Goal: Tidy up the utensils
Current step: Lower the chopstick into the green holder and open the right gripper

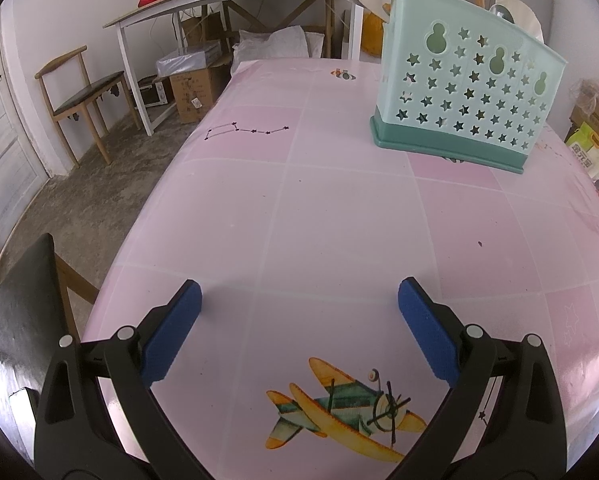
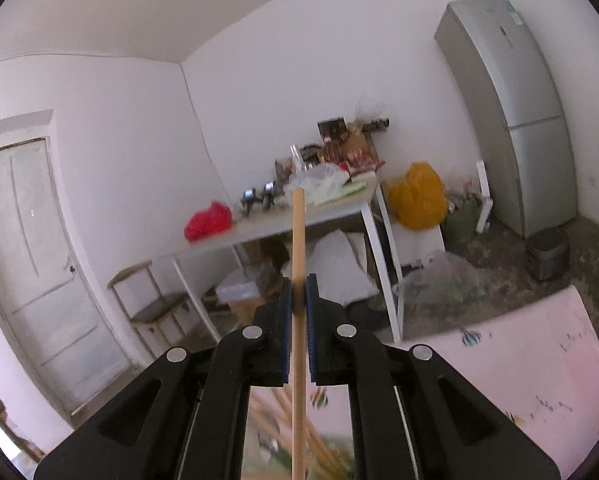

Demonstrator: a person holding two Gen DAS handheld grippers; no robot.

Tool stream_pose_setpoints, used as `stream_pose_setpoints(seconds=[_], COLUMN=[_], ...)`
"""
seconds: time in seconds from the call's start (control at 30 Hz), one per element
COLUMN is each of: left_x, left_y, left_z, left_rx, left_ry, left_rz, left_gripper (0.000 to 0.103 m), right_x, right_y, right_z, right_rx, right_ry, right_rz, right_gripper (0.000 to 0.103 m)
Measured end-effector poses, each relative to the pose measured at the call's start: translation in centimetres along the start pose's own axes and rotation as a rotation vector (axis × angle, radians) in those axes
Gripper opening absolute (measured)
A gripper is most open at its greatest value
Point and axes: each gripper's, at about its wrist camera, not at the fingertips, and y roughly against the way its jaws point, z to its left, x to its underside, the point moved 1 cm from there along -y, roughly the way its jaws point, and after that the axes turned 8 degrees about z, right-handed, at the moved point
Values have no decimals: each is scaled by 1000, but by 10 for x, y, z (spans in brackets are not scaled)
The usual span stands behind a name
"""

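Left wrist view, nearest first: left gripper (image 1: 299, 320) hovered over the pink tablecloth (image 1: 339, 220), jaws wide apart with nothing between the blue pads (image 1: 175, 332). A printed airplane (image 1: 343, 408) lay flat on the cloth at 6 o'clock, between the fingers. Likely parked there to stay clear while the other hand worked.

Farther out, at 1 o'clock, the mint-green utensil holder (image 1: 463, 92) stood upright on its darker base, star holes facing the camera. Pale rounded shapes poked above its rim, possibly spoon or ladle heads; too cropped to tell. It sat well apart from the left gripper, toward the far side of the table.

Right wrist view: right gripper (image 2: 298, 308) clamped on a wooden stick (image 2: 298, 248), probably a chopstick. It ran from 6 o'clock up through the pads, its end pointing toward 12. Held mid-shaft and roughly vertical in frame, presumably so an end can drop into the holder. Below the jaws, at 6 o'clock, more wooden sticks (image 2: 275, 424) lay blurred on the table, apparently still unsorted.

Beyond: a cluttered white table (image 2: 283, 224) at centre, grey fridge (image 2: 511, 120) at 2 o'clock, door (image 2: 39, 260) at 9 o'clock.
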Motion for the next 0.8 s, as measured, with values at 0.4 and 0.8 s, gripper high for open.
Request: stream_pose_setpoints(seconds=[0.4,0.8], left_x=[2,1], left_y=[2,2], left_z=[-1,-1], left_rx=[-8,-9], left_ry=[7,9], left_rz=[-5,-7], left_gripper=[95,95], right_x=[32,24], right_y=[-46,-46], right_z=[6,13], right_rx=[105,93], right_ry=[129,162], right_rz=[26,-29], right_gripper=[7,7])
